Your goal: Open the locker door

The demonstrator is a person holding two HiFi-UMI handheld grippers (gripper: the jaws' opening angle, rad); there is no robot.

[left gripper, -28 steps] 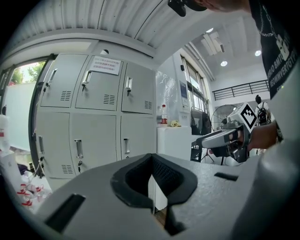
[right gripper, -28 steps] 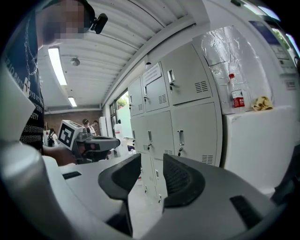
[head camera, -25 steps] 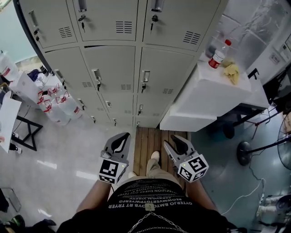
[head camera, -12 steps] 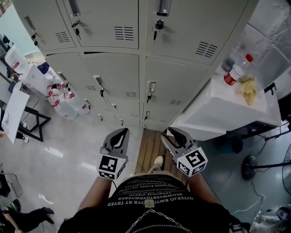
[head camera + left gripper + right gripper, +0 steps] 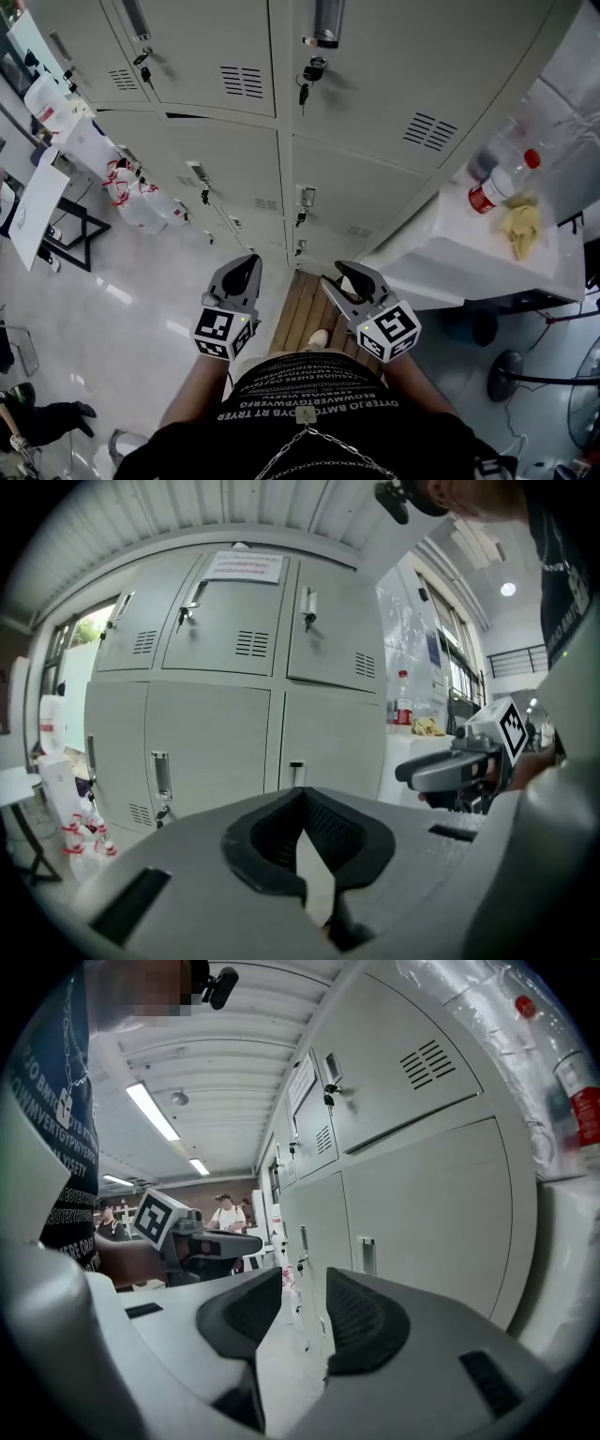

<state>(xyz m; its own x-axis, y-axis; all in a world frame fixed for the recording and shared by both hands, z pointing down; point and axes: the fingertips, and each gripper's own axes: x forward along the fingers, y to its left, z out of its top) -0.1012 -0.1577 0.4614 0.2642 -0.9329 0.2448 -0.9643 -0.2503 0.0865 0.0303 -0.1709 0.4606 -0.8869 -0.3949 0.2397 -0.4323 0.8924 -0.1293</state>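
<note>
A bank of grey lockers fills the top of the head view, all doors closed. The nearest upper door has a recessed handle with a key hanging below it. My left gripper is held low in front of the person's body, well short of the lockers, jaw tips touching and nothing in them. My right gripper is beside it, jaws parted and empty. The left gripper faces the locker fronts. The right gripper looks along the locker row.
A white counter stands right of the lockers, carrying a red-capped bottle and a yellow cloth. Water jugs and a folding table are at the left. A wooden pallet lies underfoot. People stand far off.
The person has stepped closer to the lockers, which now loom larger and higher in the head view. Both grippers have risen slightly, jaws unchanged.
</note>
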